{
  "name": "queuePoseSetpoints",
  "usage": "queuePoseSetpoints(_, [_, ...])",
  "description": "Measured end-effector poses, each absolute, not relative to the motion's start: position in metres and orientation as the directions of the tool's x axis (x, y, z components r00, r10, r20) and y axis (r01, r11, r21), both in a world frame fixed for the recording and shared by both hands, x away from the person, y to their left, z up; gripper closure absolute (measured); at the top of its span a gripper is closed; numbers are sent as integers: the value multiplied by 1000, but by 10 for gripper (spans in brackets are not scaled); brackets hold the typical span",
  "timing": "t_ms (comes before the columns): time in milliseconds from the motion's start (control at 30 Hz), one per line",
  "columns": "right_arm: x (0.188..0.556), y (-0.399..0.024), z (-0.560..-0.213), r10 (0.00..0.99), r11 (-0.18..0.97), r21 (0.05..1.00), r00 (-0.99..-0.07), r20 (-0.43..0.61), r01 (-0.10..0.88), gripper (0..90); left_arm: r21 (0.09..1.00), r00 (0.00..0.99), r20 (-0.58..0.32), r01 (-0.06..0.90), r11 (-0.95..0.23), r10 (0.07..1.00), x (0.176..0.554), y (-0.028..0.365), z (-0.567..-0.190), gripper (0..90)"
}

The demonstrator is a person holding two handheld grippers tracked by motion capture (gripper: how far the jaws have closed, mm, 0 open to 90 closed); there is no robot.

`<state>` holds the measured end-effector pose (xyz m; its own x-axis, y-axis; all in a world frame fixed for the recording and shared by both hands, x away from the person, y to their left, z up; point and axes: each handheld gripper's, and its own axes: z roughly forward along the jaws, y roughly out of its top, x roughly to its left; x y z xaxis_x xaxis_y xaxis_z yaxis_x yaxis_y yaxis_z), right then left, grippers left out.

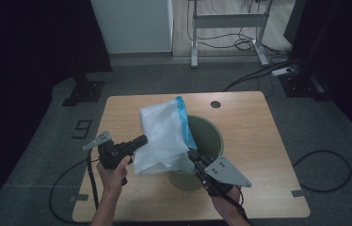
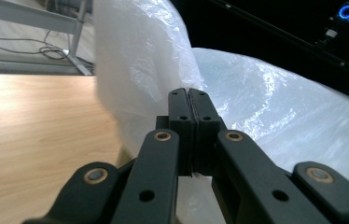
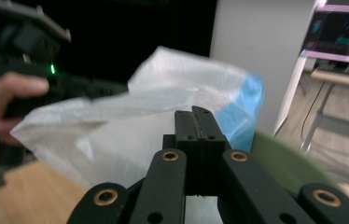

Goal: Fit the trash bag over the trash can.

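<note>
A white plastic bag [image 1: 162, 134] with a blue band along its top stands crumpled over the left side of a green bin [image 1: 209, 136] on the wooden table [image 1: 244, 122]. My left gripper [image 1: 143, 140] is shut on the bag's left edge. In the left gripper view its jaws [image 2: 190, 91] meet against the bag's film [image 2: 266, 93]. My right gripper [image 1: 190, 153] is shut on the bag's lower right part, close above the bin's near rim. In the right gripper view the tips [image 3: 194, 109] press together at the bag [image 3: 116, 135], with the bin's rim [image 3: 284, 158] blurred at right.
The table has a round cable hole [image 1: 215, 104] at the back. Beyond it stands a white desk frame [image 1: 228, 21] with cables on the floor. A black stand [image 1: 84, 89] is at the back left, and a cable loop [image 1: 324, 169] lies on the floor at right.
</note>
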<state>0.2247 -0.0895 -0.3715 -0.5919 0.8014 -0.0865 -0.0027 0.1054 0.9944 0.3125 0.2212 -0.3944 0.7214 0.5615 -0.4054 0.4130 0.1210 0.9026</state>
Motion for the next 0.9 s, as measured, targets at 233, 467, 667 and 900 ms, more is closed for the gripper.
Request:
queuePoseSetpoints(233, [209,-101,-349,808,6,992,-584,-81,-128,889,929,771,-327,368,36,546,304,191,-381,874])
queuePoseSetpoints(467, [204,-93,-357,760,45,994,-642,-102,-104,889,931,758,-301,364,8,579,294,199,-382,749])
queuePoseSetpoints(667, [207,-80,-369,727,83,994,-678,-112,-75,889,956,709,-190,292,-38,679,287,202,-358,502])
queuePoseSetpoints(900, [208,-73,-372,707,105,992,-696,-125,-71,889,955,665,-112,276,-105,738,301,195,-330,402])
